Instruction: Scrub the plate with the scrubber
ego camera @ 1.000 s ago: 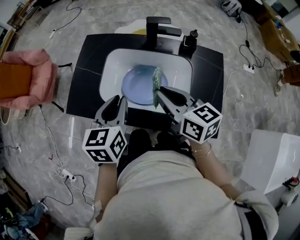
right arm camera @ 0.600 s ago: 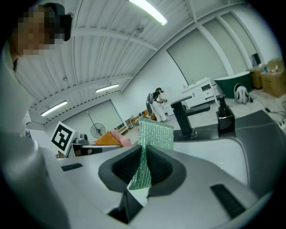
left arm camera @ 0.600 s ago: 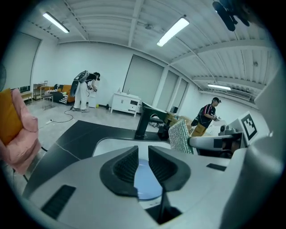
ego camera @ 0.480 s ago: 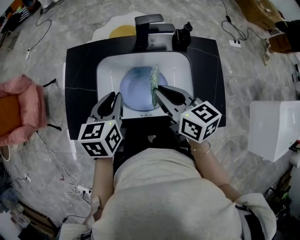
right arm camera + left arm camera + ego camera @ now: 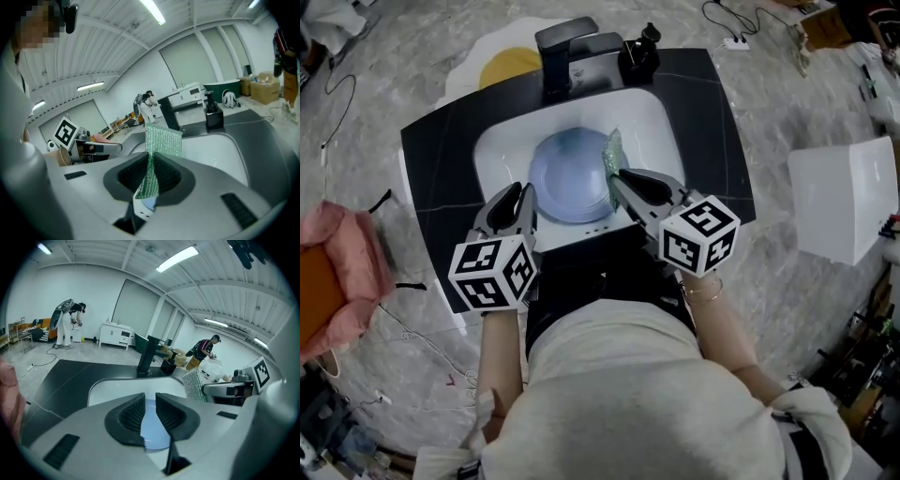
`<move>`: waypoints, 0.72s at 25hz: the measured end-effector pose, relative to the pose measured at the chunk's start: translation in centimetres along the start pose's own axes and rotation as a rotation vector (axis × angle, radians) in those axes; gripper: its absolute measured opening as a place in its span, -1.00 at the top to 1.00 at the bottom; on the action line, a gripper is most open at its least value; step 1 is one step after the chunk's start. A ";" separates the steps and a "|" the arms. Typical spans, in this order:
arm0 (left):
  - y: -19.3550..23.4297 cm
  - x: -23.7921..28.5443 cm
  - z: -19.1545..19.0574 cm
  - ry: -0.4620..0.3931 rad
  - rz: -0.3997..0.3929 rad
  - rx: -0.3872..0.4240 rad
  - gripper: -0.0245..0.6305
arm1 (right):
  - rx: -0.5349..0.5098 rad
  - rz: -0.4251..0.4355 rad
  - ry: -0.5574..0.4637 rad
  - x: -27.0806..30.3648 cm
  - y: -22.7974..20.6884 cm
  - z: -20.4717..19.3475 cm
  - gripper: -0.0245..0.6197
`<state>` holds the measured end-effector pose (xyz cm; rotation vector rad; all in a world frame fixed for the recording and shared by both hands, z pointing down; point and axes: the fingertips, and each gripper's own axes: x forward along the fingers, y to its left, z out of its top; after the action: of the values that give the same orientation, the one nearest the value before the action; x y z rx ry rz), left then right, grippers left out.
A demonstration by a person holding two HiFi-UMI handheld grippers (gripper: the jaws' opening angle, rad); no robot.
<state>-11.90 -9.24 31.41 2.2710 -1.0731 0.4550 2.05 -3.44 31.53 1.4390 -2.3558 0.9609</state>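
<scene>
The plate [image 5: 567, 173], pale blue, lies flat in the white sink [image 5: 661, 122], centred in the basin below the black faucet [image 5: 567, 42] at the far side. The green mesh scrubber [image 5: 612, 159] stands on edge at the plate's right rim, clamped between the jaws of my right gripper [image 5: 617, 176], with its upper part free beyond them. My left gripper [image 5: 517, 192] sits over the plate's near left rim, jaws a narrow gap apart; the plate shows through the gap and I see nothing gripped. I judge scrubbing is about to begin or just under way. The next move calls for laying the scrubber onto the plate face and working it across, with the left gripper steadying the rim
</scene>
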 end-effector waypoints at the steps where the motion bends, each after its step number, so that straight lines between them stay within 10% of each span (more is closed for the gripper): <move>1: 0.3 0.2 -0.3 0.008 0.000 -0.005 0.74 | 0.000 -0.008 0.006 0.0 -0.1 -0.2 0.76; 18: 2.7 3.7 -5.2 0.128 0.064 -0.116 0.61 | -0.118 0.092 0.207 4.6 -0.5 -1.7 0.76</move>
<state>-12.02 -9.54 38.32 2.0819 -1.0811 0.5423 -0.04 -5.82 35.28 1.1389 -2.3002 0.9277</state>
